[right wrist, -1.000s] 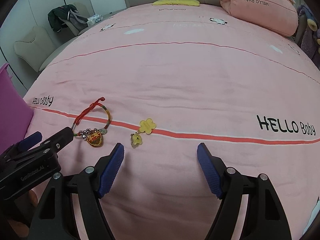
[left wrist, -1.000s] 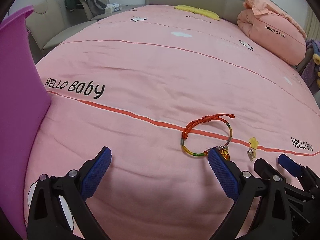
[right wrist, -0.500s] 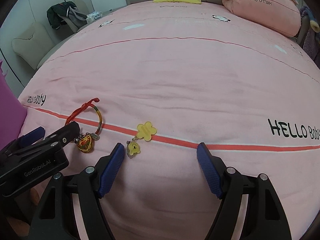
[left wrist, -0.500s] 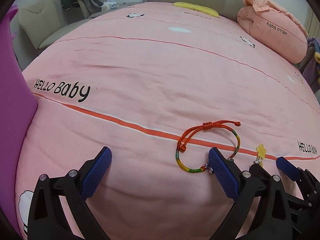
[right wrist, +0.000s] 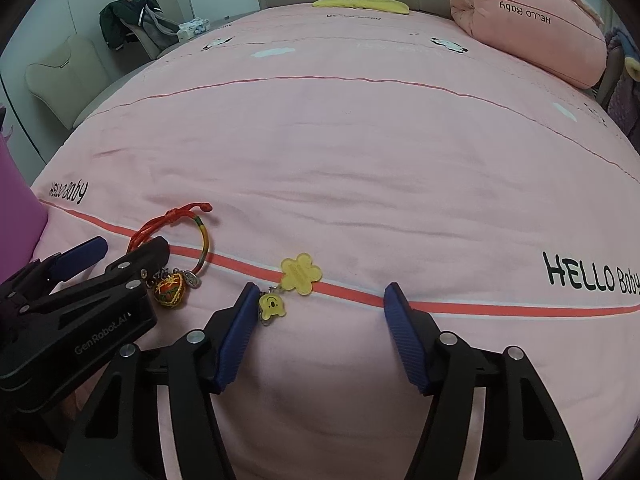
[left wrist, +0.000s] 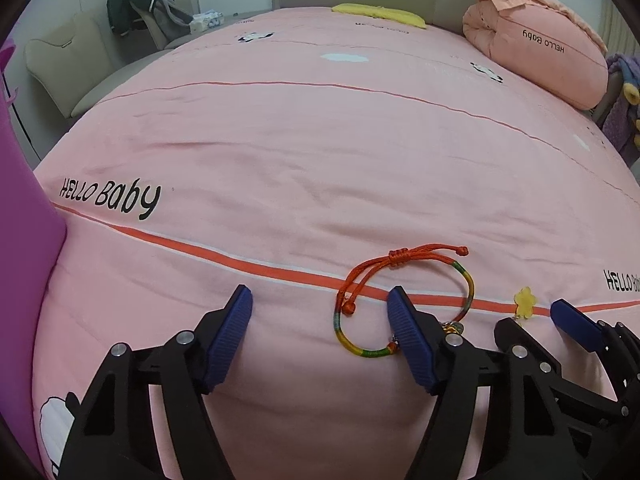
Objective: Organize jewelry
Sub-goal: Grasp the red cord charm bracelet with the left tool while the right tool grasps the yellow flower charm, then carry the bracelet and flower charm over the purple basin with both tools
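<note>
Jewelry lay on a pink bedspread [left wrist: 320,152] printed with "HELLO Baby" and crossed by an orange-red stripe. A braided cord bracelet [left wrist: 404,300], red on one half and rainbow-coloured on the other, rested across that stripe, with a small embroidered heart charm [right wrist: 171,289] and metal bits hanging off its near side. Just to its right, apart from it, sat a yellow flower clip [right wrist: 301,273] with a little yellow smiley charm [right wrist: 272,306] linked below it.

The left tool [left wrist: 320,332] stood with its jaws parted over the bed, having just been closing, with only bare bedspread between the blue pads. Its right pad [left wrist: 408,336] sat inside the bracelet's loop in the left wrist view, covering the near edge of the cord; whether it touched the cord I could not tell. It had hold of nothing.

The right tool [right wrist: 320,328] also stood partly open, its jaws having just been closing. The smiley charm lay just beside the tip of its left pad [right wrist: 240,328], on the inner side, and the flower clip sat beyond the tips. Nothing was gripped.

A purple container wall [left wrist: 24,240] rose at the far left. Near the head of the bed were a rolled pink quilt [left wrist: 532,52] and a flat yellow pillow [left wrist: 380,14], and a dark jacket [left wrist: 136,8] hung over a beige chair [left wrist: 64,64].
</note>
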`<state>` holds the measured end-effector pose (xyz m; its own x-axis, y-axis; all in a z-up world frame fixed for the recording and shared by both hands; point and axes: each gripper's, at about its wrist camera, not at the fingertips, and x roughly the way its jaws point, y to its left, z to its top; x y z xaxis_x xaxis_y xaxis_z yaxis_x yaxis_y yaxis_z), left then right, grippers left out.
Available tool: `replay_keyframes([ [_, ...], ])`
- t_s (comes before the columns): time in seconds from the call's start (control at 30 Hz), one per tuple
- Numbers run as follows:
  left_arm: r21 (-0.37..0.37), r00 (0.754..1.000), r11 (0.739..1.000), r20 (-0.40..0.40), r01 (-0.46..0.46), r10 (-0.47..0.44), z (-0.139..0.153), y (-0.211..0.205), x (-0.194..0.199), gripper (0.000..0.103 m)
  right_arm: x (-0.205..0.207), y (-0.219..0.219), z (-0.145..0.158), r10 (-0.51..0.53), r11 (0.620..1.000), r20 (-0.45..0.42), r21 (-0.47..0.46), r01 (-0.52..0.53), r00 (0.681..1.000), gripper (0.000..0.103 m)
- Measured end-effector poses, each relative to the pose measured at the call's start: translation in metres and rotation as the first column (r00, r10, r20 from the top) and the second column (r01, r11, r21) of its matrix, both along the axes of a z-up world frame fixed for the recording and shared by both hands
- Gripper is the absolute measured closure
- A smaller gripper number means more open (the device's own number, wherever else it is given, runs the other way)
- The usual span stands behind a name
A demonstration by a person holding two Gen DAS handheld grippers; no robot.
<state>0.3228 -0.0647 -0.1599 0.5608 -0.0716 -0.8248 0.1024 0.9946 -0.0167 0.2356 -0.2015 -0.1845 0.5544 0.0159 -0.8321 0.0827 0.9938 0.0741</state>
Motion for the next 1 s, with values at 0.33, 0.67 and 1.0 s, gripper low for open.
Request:
replay_keyframes([
  [0.33,-0.050,0.996,0.995,-0.010,0.085,-0.085,0.002,-0.007,-0.010,0.097,-0.003,0.002,0.003,0.009,1.000,0.001,0.003,-0.009,1.000,0.079],
  [0.67,-0.188,0.995,0.980,-0.063,0.063,-0.076,0.012,0.016,-0.042,0.097,-0.037,-0.010,0.014,-0.014,0.994,0.001,0.107,0.014,1.000,0.092],
  [1.0,-0.188,0.994,0.979,-0.068,0.076,-0.090,0.030,0.038,-0.101,0.097,-0.100,-0.005,0.027,-0.008,0.987,-0.037,0.158,0.014,0.999,0.092],
])
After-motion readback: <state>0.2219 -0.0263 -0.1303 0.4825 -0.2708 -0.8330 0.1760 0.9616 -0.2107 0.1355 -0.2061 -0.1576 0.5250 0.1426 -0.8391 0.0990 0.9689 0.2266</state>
